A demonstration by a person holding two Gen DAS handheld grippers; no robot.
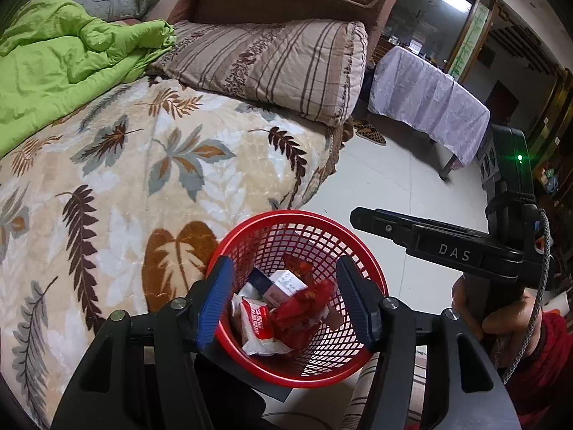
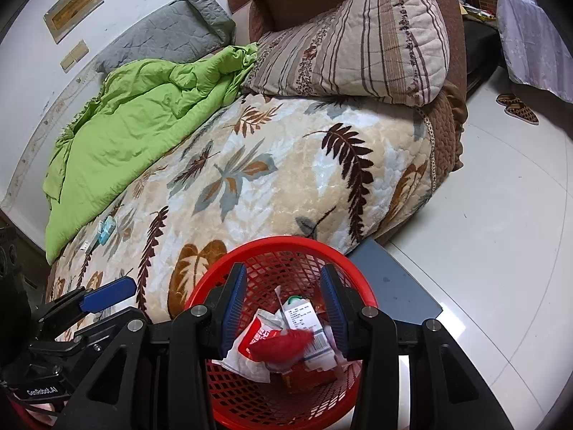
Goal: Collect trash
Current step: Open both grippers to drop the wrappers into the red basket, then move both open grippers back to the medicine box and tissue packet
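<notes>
Blue-padded left gripper [image 1: 284, 302] fills the lower frame, jaws spread wide, nothing between them. Right gripper [image 2: 283, 310] matches it, jaws parted and empty. Both hang over the red basket [image 1: 358, 365] at bottom centre, wrappers [image 1: 258, 326] and a blurred red wrapper [image 2: 283, 347] inside, beside the leaf-print blanket [image 1: 143, 179].

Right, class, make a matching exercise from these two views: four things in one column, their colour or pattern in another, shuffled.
Things:
1. basket
2. quilt
3. pillow
4. blanket

Descriptions:
A. leaf-printed
B. red mesh
C. brown-striped
D. bright green, crumpled

Pairs: 1-B, 2-D, 3-C, 4-A
</notes>
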